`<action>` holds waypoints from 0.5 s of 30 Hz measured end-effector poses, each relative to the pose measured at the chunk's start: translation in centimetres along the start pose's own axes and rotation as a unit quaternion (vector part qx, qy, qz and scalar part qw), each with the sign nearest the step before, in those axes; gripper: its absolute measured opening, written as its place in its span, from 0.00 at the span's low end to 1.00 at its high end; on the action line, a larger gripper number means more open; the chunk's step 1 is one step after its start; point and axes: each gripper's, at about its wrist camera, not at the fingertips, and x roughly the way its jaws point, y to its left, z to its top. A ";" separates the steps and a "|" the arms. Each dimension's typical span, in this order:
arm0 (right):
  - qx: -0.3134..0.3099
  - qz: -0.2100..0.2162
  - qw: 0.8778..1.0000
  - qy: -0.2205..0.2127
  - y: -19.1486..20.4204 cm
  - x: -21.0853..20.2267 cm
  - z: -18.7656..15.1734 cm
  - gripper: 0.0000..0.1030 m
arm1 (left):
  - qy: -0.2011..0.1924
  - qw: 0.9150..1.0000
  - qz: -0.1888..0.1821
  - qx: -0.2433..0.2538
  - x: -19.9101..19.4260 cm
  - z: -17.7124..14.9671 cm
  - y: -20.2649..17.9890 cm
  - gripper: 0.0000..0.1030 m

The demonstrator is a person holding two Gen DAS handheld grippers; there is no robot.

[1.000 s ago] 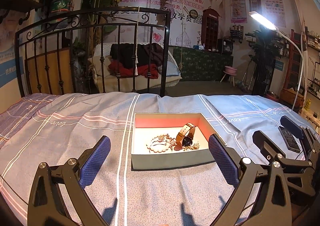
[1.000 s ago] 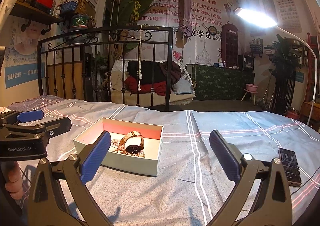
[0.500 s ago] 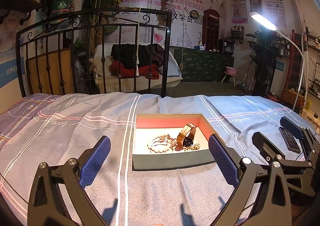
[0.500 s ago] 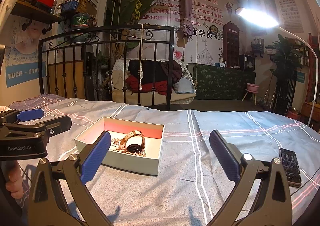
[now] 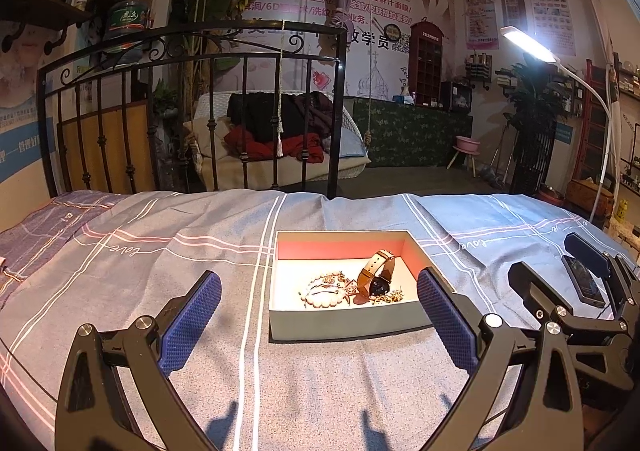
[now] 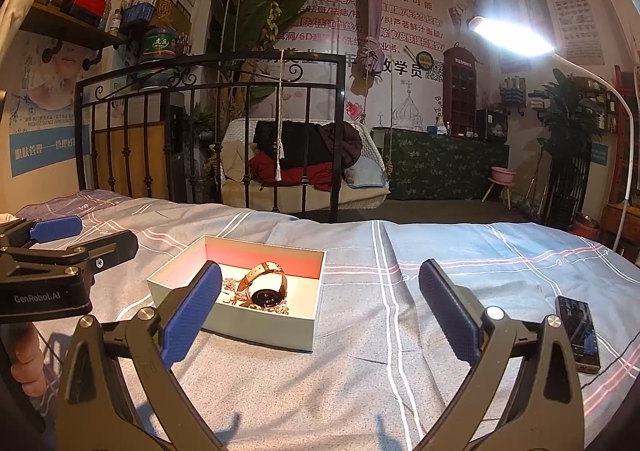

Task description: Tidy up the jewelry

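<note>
Both the left gripper (image 5: 318,315) and right gripper (image 6: 320,305) are spread wide, nothing gripped, held short of the open box (image 5: 344,321). Watch (image 5: 376,277) and bracelets (image 5: 326,291) lie inside it. Fits done or pre-sorting; no move settled.

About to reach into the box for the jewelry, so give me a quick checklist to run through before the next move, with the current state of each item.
1. Left gripper jaws open and empty: ok.
2. Right gripper jaws open and empty: ok.
3. Box open, no lid in the way: ok.
4. Watch in plain sight, standing on edge in the box: ok.
5. Bracelet separate from the other small pieces beside it: cannot tell.
6. Phone lying well clear of the box: ok.
</note>
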 end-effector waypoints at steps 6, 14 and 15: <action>0.000 0.000 1.000 0.000 0.0 -0.1 0.0 0.94 | 0.001 1.000 0.000 -0.001 0.0 0.0 0.0 0.94; 0.000 0.001 1.000 0.001 0.0 -0.1 0.1 0.94 | 0.006 1.000 -0.003 -0.005 0.0 -0.1 0.2 0.94; 0.000 0.002 1.000 0.001 0.0 -0.1 0.1 0.94 | 0.006 1.000 -0.003 -0.005 0.0 -0.1 0.2 0.94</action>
